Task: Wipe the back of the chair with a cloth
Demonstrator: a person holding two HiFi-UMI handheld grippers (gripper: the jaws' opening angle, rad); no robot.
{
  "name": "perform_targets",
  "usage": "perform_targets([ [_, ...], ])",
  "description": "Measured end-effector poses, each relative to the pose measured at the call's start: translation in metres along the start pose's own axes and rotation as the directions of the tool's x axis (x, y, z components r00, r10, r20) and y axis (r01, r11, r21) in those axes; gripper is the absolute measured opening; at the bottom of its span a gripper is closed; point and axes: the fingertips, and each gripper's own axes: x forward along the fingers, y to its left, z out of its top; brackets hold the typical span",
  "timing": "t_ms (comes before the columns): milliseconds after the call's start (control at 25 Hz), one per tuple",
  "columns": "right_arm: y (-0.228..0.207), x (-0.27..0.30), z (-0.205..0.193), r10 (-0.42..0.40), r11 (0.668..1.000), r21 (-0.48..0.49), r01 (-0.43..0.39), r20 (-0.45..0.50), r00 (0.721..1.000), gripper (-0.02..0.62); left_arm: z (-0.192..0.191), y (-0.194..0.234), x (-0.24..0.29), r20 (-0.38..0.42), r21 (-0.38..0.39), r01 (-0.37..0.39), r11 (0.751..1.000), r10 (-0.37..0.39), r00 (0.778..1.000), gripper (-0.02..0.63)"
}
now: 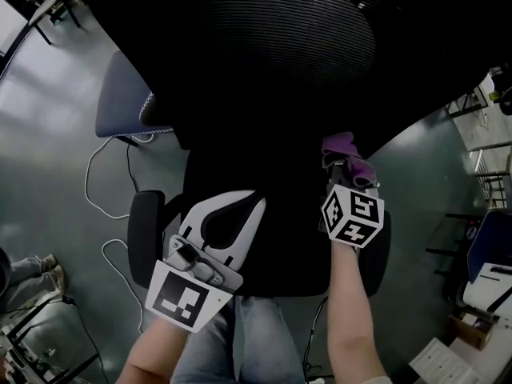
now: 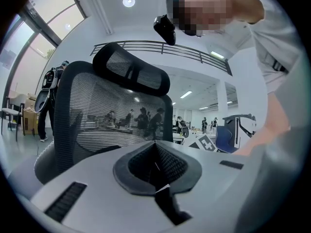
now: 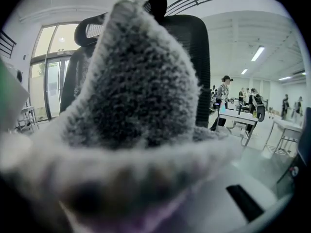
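The black mesh chair back point(image 1: 280, 78) fills the head view from above, with its headrest point(image 2: 131, 74) on top in the left gripper view. My right gripper point(image 1: 342, 169) is shut on a purple fuzzy cloth point(image 1: 346, 150), held against the right side of the chair back. That cloth point(image 3: 131, 110) covers most of the right gripper view and hides the jaws. My left gripper point(image 1: 258, 201) hovers at the lower left of the chair back, its white jaws shut with nothing between them point(image 2: 155, 144).
A blue-grey chair point(image 1: 120, 94) stands at the left, with white cables point(image 1: 100, 186) on the grey floor. The chair's armrest point(image 1: 144, 226) juts out left. Desks and racks point(image 1: 488, 182) stand at the right. Another person's feet point(image 1: 40, 270) are at far left.
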Motion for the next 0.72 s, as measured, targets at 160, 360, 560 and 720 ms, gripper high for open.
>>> perform_targets([
  [160,-0.026,-0.005,-0.004,-0.047,0.998,0.033,0.047,0.002,0.999,0.078,-0.001,-0.007,0.003,0.008,0.003,0.011,1.000,-0.011,1.000,0.011],
  [360,-0.047,-0.011,-0.010,-0.087,0.995,0.056,0.087,-0.002,0.996,0.078,-0.007,-0.015,0.001,-0.004,0.006,0.020,1.000,-0.020,1.000,0.011],
  [560,-0.044,-0.012,-0.012,-0.093,0.995,0.047,0.092,0.016,0.996,0.078,-0.009,-0.018,-0.002,0.003,0.001,0.018,1.000,-0.018,1.000,0.011],
  [720,-0.044,-0.008,-0.029,-0.084,0.995,0.047,0.085,-0.020,0.996,0.078,-0.010,-0.019,-0.002,0.011,0.001,0.016,1.000,-0.016,1.000,0.009],
])
